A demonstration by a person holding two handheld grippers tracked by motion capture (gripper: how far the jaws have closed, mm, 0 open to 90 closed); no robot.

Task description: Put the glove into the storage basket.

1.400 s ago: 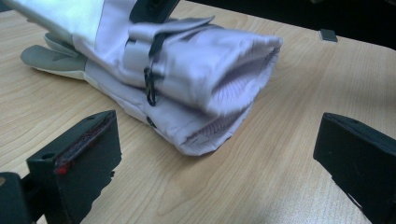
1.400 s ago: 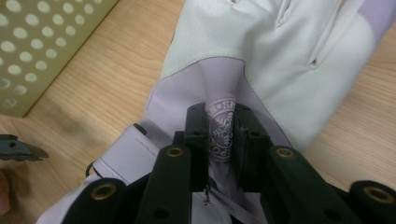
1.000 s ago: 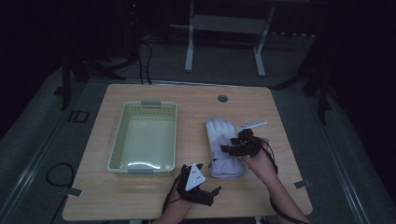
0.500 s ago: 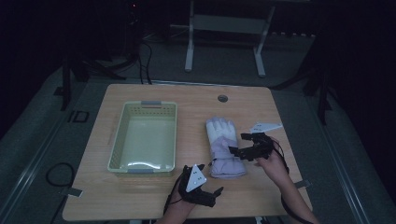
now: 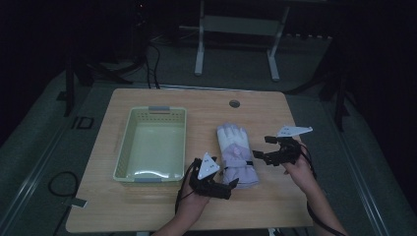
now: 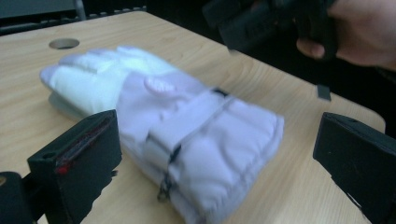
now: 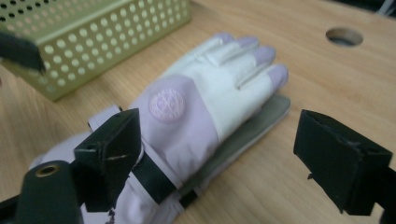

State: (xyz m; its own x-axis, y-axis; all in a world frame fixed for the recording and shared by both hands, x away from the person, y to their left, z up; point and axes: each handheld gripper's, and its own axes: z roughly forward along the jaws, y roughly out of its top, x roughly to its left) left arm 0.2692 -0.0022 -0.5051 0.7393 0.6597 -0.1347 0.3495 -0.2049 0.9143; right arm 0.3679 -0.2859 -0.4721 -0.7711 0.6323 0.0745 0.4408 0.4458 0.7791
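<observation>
High view, change: the right claw [image 5: 263, 149] has drawn back to the right of the glove [image 5: 236, 154]; a second ago it sat over the glove's middle, and its jaws have just been opening, with nothing between them now.
High view, left claw: the left claw [image 5: 232, 188] has lifted at the near edge of the surface [image 5: 275, 196] and now points at the glove's cuff, jaws apart.
High view, glove: the pale lilac-and-white glove lies flat in the same place as before, fingers toward the far side, just right of the green basket [image 5: 125, 147].
Left gripper view, claw: both black jaws stand wide apart with the glove's [image 6: 159, 126] cuff between and beyond them, untouched; the picture is blurred with motion.
Left gripper view, other hand: the right hand [image 6: 364, 28] and its claw hang above the far right of the surface [image 6: 289, 121].
Right gripper view, claw: the jaws stand wide open, with no pad pressing the glove [image 7: 196, 107]; the left jaw overlaps the strap at the wrist in the picture, though contact cannot be told.
Right gripper view, basket: the perforated green basket [image 7: 93, 37] stands just beyond the glove's far left.
Meaning for the task: the glove looks released and at rest on the surface; judged from the poses, a fresh grasp at the cuff comes next, probably to carry it to the basket.
</observation>
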